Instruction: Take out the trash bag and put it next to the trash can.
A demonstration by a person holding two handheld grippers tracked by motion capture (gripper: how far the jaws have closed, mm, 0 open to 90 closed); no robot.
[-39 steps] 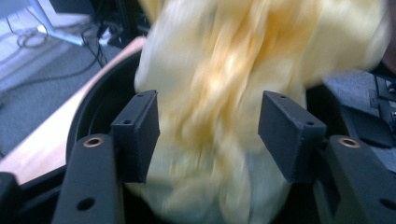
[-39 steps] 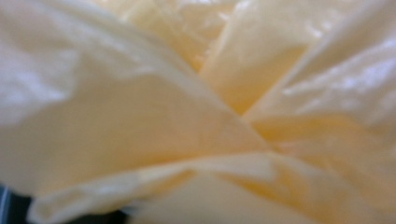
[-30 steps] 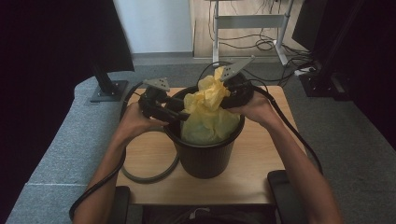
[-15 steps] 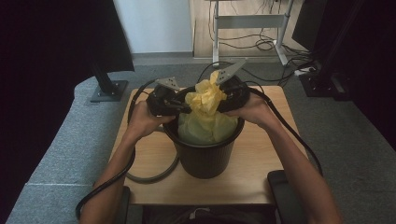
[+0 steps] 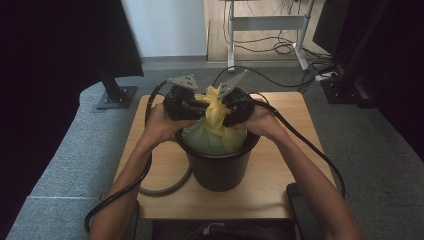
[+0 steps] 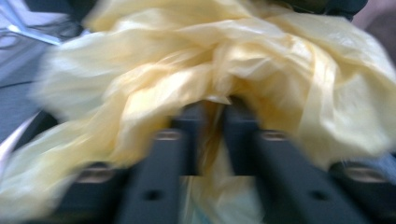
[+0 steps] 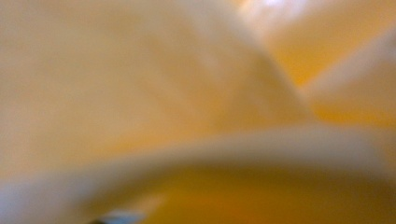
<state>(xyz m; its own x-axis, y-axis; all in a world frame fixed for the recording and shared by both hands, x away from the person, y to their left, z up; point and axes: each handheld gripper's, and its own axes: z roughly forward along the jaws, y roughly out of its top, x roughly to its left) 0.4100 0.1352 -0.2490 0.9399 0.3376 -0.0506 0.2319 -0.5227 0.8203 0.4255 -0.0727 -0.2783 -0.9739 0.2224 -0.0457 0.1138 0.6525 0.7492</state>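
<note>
Thin crinkled yellow plastic bag (image 5: 214,125), matt black bin (image 5: 220,167), smooth wooden table (image 5: 280,150).

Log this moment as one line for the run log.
left claw: shut on yellow bag | right claw: at bag's gathered top, state unclear | bag in black bin on table

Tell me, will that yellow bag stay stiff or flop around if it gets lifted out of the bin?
Probably floppy: the yellow bag is thin, crumpled plastic, bunched at its neck between both grippers. It likely weighs little, though its bulging body hides the contents. The black bin might lift with it, since the bag fills it snugly.

Wooden table (image 5: 295,145) bearing black bin (image 5: 220,167)
</note>
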